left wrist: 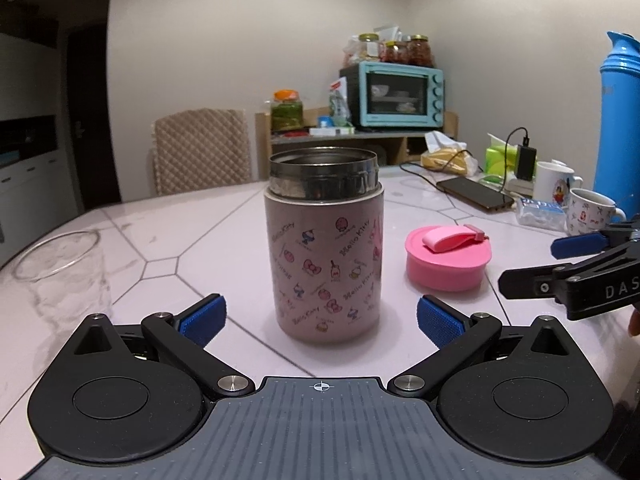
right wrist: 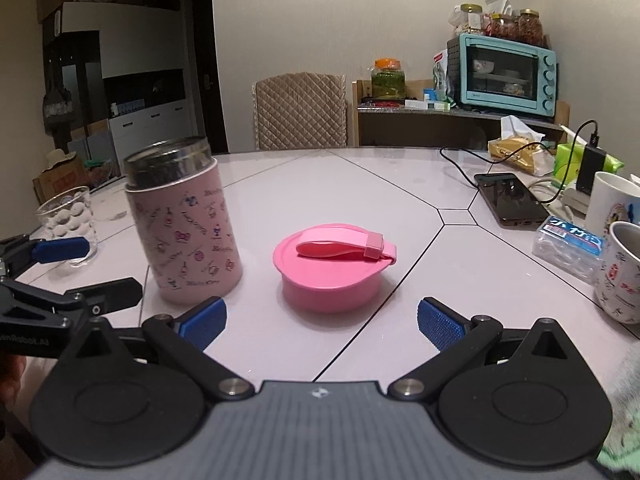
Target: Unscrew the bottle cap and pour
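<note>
Pink bottle uncapped; steel rim

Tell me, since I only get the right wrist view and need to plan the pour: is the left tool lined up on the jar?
Observer: Yes. The left tool is open, with the uncapped pink jar centred just ahead of its fingers and not touching them.
Operator: Is anything tall out of my frame on the right?
Observer: A blue flask stands at the far right, beyond the nearer mug.
</note>
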Demonstrator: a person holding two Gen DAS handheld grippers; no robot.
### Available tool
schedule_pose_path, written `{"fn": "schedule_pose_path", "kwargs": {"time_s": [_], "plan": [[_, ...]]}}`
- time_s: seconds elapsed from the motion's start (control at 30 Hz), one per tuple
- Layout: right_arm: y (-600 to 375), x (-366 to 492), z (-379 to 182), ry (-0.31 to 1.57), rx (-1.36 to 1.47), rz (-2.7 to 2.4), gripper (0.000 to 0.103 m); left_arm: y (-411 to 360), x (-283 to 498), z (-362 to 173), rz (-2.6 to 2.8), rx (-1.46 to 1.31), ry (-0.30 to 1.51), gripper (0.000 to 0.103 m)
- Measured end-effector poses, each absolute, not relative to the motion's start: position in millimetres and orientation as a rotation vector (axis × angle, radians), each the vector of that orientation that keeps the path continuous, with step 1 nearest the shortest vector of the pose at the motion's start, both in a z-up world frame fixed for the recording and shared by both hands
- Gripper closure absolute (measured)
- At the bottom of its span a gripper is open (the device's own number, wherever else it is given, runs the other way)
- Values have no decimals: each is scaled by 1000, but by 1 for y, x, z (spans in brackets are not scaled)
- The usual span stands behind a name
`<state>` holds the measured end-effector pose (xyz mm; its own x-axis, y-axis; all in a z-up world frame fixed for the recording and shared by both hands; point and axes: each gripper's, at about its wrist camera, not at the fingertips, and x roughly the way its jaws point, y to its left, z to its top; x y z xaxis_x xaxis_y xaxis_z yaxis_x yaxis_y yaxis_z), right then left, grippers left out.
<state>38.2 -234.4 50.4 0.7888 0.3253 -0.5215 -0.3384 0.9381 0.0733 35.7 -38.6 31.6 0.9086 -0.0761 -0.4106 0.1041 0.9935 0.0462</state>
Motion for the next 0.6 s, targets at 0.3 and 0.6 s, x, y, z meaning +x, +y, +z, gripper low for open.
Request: {"fn": "schedule_pose_path", "kwargs": {"time_s": [0.3,0.6], "plan": [[-245,4,59,521,-13,346,0,-39,-6,34,-40,21,419,0],[-243,-30,68,482,-15,333,0,-41,-42,41,-25,8,394,0]]}}
